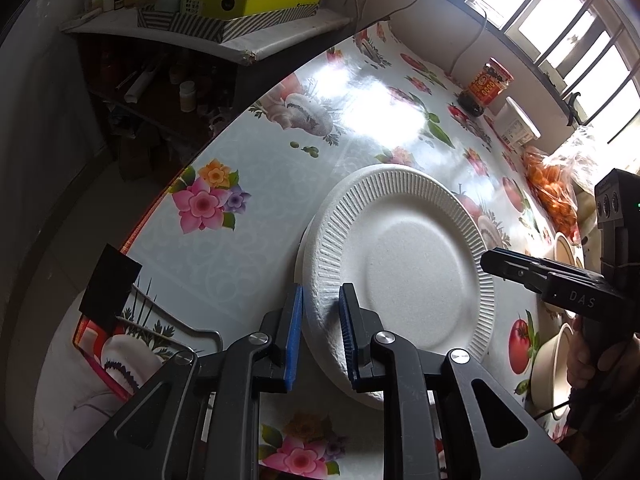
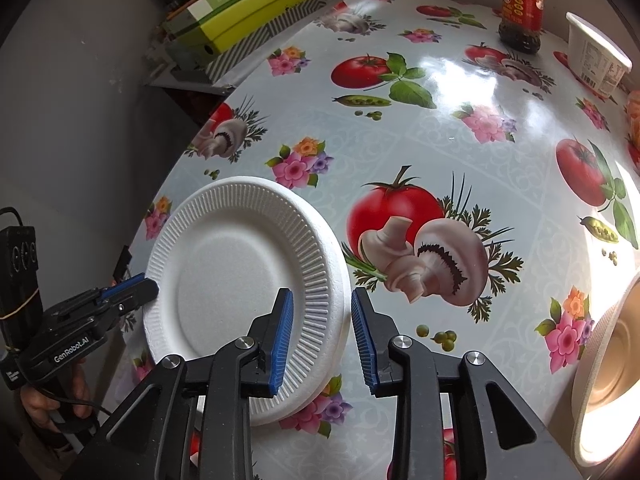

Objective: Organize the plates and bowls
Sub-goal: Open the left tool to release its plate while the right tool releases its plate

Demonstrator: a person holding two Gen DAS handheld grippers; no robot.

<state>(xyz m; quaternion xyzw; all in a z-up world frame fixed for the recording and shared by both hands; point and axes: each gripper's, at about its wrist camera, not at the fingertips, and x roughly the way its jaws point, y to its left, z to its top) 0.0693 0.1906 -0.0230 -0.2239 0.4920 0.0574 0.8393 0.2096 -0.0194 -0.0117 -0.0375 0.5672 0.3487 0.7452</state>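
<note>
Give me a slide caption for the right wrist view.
Right gripper straddles the foam plates' rim on a floral tablecloth; left gripper at the opposite edge.

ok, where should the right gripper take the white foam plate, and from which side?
Take the ribbed rim of the foam plate, from the edge nearest the right gripper, opposite the left gripper. The plate lies flat on the table, so probably only its raised, overhanging rim fits between the pads: one pad on top, one outside the edge.
</note>
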